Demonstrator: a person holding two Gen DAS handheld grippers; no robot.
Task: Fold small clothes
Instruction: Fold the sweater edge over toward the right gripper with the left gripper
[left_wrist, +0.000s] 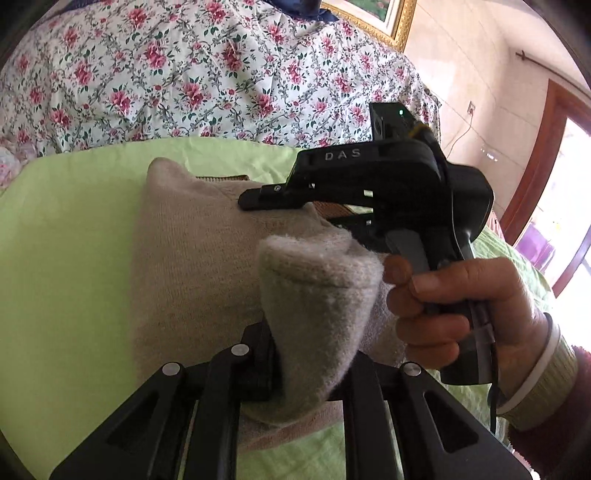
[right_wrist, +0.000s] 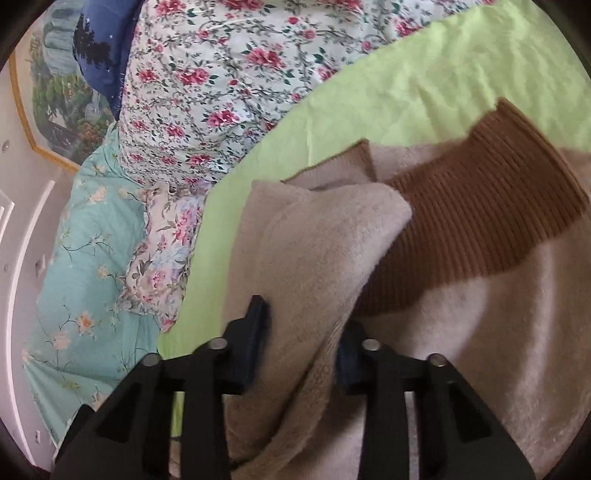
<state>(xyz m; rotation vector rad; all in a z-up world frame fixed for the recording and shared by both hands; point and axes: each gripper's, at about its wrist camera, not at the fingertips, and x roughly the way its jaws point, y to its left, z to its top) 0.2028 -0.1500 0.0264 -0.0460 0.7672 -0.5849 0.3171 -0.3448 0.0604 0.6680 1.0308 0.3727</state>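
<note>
A small beige knit sweater (left_wrist: 192, 251) with a brown ribbed collar (right_wrist: 480, 214) lies on a light green sheet (left_wrist: 66, 258). My left gripper (left_wrist: 310, 365) is shut on a raised fold of the beige knit (left_wrist: 317, 295). My right gripper (right_wrist: 299, 354) is shut on another lifted beige fold (right_wrist: 317, 258) next to the collar. The right gripper's black body (left_wrist: 388, 184) and the hand holding it show in the left wrist view, just over the sweater.
A floral quilt (left_wrist: 184, 74) is piled behind the green sheet. A teal floral cover (right_wrist: 85, 280) lies at the left. A framed picture (right_wrist: 55, 85) hangs on the wall. A doorway (left_wrist: 554, 184) is at the right.
</note>
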